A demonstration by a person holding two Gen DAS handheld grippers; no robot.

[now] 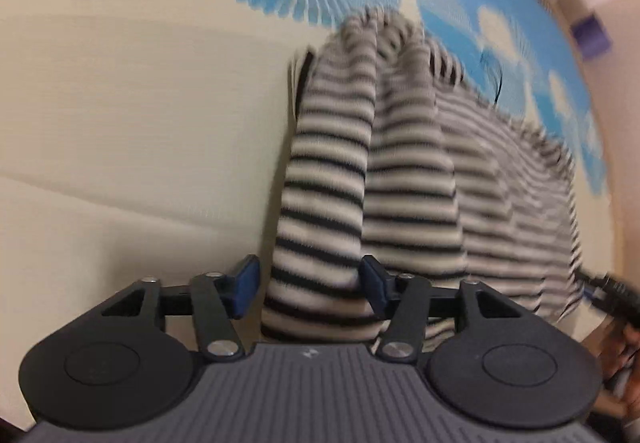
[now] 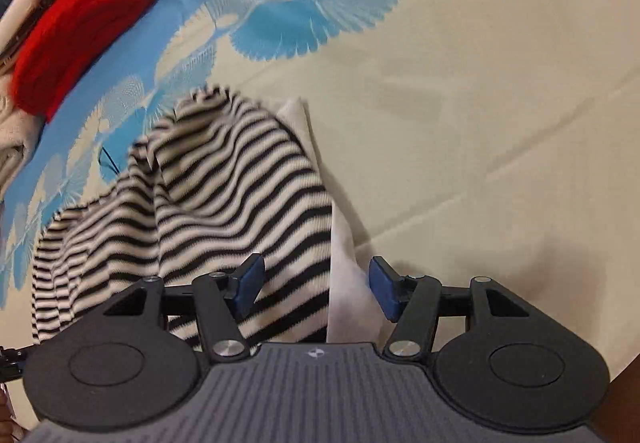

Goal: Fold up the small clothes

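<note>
A black-and-white striped knit garment [image 1: 400, 179] lies rumpled on the bed sheet [image 1: 140, 123]. In the left wrist view a rolled fold of it runs between the blue pads of my left gripper [image 1: 311, 285]. The right pad touches the fabric and a small gap shows at the left pad [image 1: 246, 285], so that gripper is open. In the right wrist view the same striped garment [image 2: 224, 195] and a white layer [image 2: 348, 275] along its right edge lie under my right gripper [image 2: 316, 289]. Its jaws stand wide apart, with neither pad pressing the cloth.
The sheet [image 2: 480, 103] is cream with big blue fan-shaped flowers. A folded red garment [image 2: 80, 31] sits on a pile of other clothes at the far left of the right wrist view. A small purple object [image 1: 592, 35] lies past the sheet's right edge.
</note>
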